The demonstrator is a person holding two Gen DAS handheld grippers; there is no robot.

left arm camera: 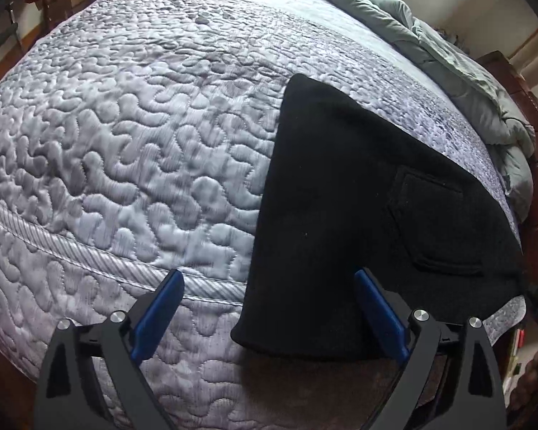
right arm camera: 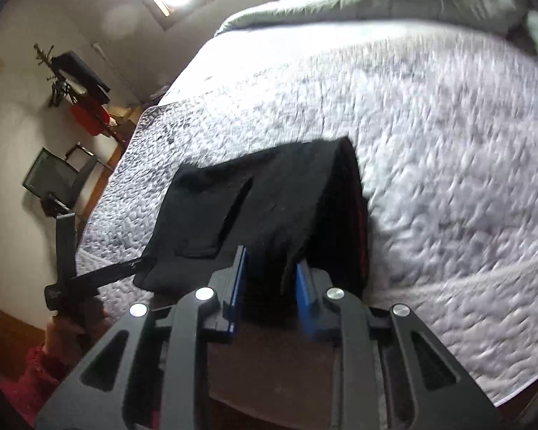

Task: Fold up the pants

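Your black pants (left arm camera: 340,193) lay on the quilted bedspread (left arm camera: 125,143) at the near edge of the bed, already folded into a thick stack with a back pocket facing up. Your left gripper (left arm camera: 269,308) stood wide apart and empty, one blue pad over the quilt and the other over the near end of the pants, touching nothing that I could see. Your right gripper (right arm camera: 270,276) had its pads drawn close, with the raised near edge of the pants (right arm camera: 269,193) between them; it looked pinched, though blur kept me from being certain.

The risk, as I judged it, was that thick stack: a shallow pinch could catch only the top layers, so the lower ones would sag out and undo the fold. A slip would drop the near edge off the bed.

Only the right view showed the cloth tented upward, and your other hand (right arm camera: 71,326) on its tool at the left. Only the left view showed the pocket clearly and the rumpled green duvet (left arm camera: 466,82) at the far side.
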